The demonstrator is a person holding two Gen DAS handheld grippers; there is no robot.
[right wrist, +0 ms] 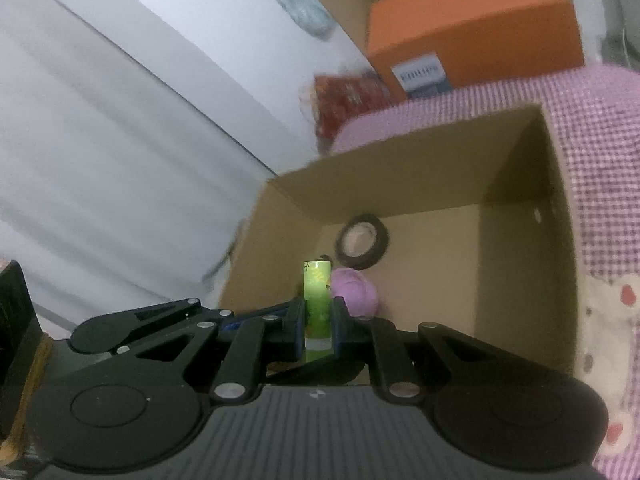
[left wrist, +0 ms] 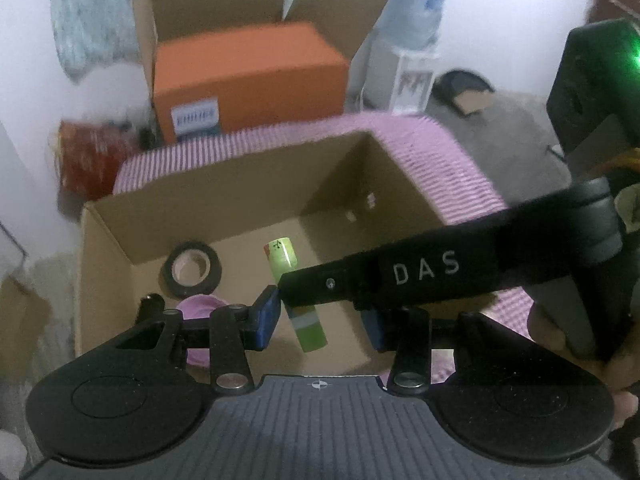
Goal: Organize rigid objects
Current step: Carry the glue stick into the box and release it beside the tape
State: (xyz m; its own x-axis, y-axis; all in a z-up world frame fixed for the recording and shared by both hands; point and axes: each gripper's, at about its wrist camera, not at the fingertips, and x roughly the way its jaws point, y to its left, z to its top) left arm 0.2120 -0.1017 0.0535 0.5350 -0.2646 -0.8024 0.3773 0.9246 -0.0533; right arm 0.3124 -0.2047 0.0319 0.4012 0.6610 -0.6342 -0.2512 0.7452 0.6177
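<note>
An open cardboard box [left wrist: 248,184] [right wrist: 400,168] sits on a pink checked cloth. Inside lie a black tape roll [left wrist: 192,268] [right wrist: 362,246] and a pink round object [left wrist: 200,308] [right wrist: 354,292]. My right gripper [right wrist: 318,322] is shut on a green tube [right wrist: 317,300] and holds it over the box; the tube shows in the left wrist view [left wrist: 296,292] with the right gripper's black finger [left wrist: 380,276] crossing it. My left gripper [left wrist: 322,320] is open and empty above the box's near edge.
Behind the box stands an orange carton [left wrist: 248,76] [right wrist: 472,28] inside a larger open cardboard box. A red packet [left wrist: 92,156] [right wrist: 352,96] lies at the left. The pink cloth [left wrist: 432,148] [right wrist: 600,128] surrounds the box. A white wall [right wrist: 120,140] is at the left.
</note>
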